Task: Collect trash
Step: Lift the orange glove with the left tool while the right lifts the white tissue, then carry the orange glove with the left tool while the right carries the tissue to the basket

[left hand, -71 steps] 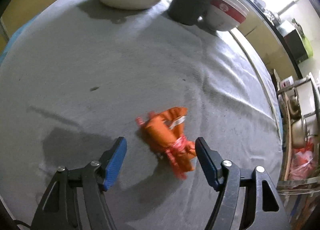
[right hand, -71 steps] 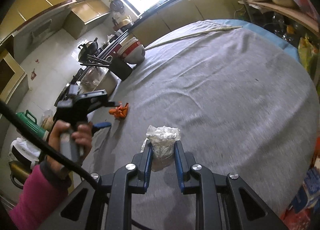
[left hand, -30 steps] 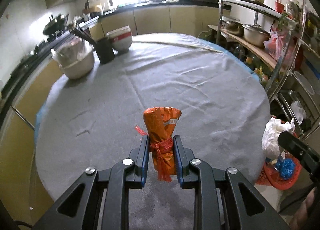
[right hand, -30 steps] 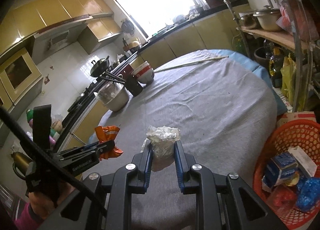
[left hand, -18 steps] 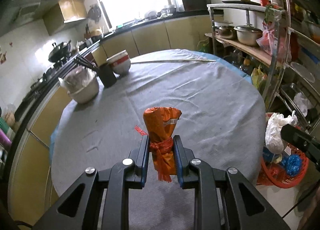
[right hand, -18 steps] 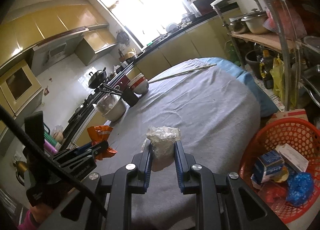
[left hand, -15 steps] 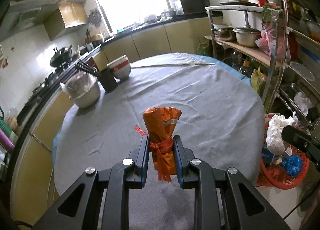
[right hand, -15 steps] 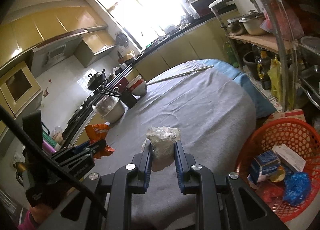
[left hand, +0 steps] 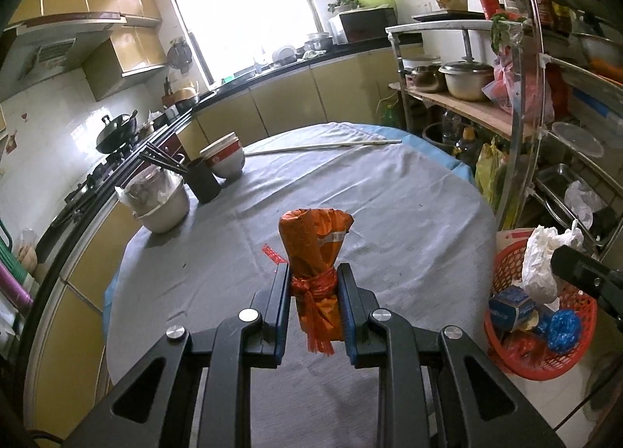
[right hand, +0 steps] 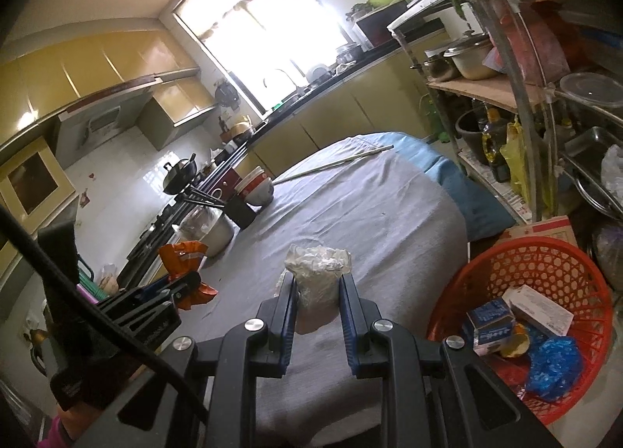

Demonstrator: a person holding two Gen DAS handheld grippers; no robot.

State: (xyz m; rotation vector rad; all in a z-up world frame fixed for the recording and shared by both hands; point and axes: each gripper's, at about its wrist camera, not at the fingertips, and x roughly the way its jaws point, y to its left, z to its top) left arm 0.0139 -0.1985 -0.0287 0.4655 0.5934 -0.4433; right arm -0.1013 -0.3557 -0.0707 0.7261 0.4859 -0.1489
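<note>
**Both grippers loaded above the table**

The left hand-held gripper clamps a crumpled orange plastic wrapper; the right hand-held gripper pinches a crumpled white plastic wad. Both hang above the grey-clothed round table, near a red mesh basket on the floor.

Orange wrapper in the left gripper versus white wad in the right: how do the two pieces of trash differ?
The orange wrapper is a printed packet knotted at its waist; the white wad is plain crumpled paper or plastic. The wrapper stands taller above the left gripper than the wad does above the right gripper. Both are clamped and held above the grey tablecloth.
</note>
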